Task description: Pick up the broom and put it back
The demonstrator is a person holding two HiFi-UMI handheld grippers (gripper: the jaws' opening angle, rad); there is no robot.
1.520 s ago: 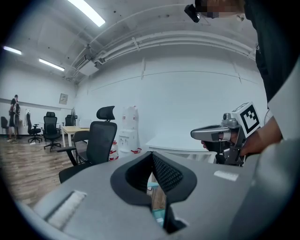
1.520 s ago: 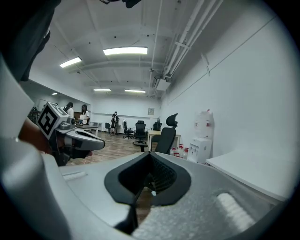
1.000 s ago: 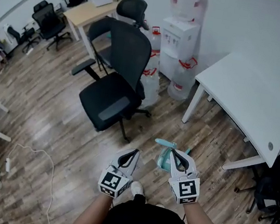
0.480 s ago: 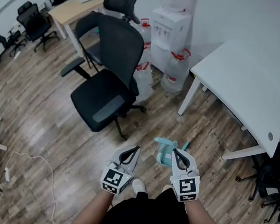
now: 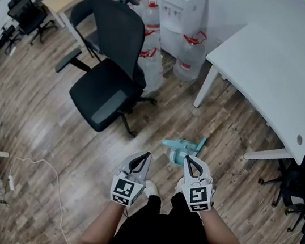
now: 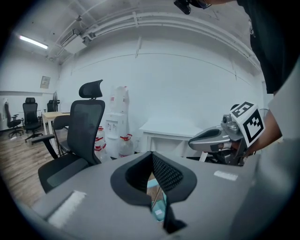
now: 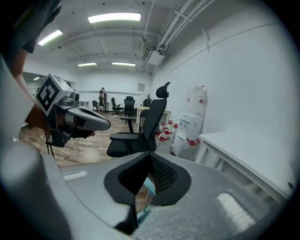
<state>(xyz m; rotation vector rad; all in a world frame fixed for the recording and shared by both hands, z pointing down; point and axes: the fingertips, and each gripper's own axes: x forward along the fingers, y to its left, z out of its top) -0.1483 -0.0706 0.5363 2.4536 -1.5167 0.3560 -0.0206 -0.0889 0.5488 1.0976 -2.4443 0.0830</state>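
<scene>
your left gripper and right gripper both have their jaws together on nothing, side by side above the wooden floor, while the teal broom lies on that floor just beyond the right gripper's tips.

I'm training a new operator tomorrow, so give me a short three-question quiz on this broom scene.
1. True or false: the teal plastic broom lies on the wooden floor.
2. In the head view, what stands to the upper left of the broom? A) a black mesh office chair B) a red sofa C) a metal ladder
3. Fill in: the right tongs are ___ (open or shut).

Key: 1 true; 2 A; 3 shut.
</scene>
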